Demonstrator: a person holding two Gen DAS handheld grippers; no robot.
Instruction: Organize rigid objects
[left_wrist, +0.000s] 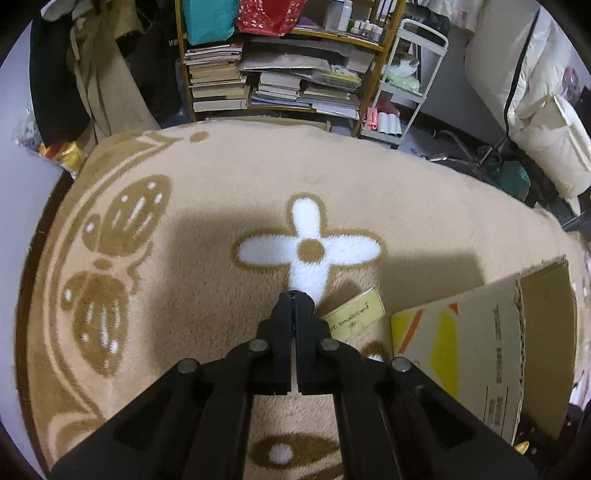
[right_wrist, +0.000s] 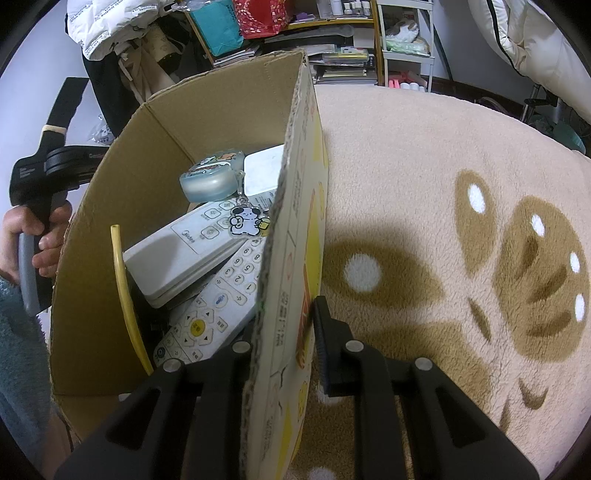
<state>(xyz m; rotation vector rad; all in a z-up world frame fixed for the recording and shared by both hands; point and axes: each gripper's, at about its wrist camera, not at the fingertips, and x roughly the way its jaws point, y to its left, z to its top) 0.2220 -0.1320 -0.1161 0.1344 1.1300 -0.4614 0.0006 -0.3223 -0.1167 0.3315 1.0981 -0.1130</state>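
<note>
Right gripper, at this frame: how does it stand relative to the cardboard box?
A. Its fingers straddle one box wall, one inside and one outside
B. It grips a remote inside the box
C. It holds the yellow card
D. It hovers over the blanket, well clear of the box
A: in the right wrist view the right gripper has the cardboard box wall running between its fingers, the outer finger against the printed face.

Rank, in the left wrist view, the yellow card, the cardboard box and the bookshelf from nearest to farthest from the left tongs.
1. Yellow card, just right of the left tongs' tips.
2. Cardboard box, farther right on the blanket.
3. Bookshelf, far behind the blanket.
</note>
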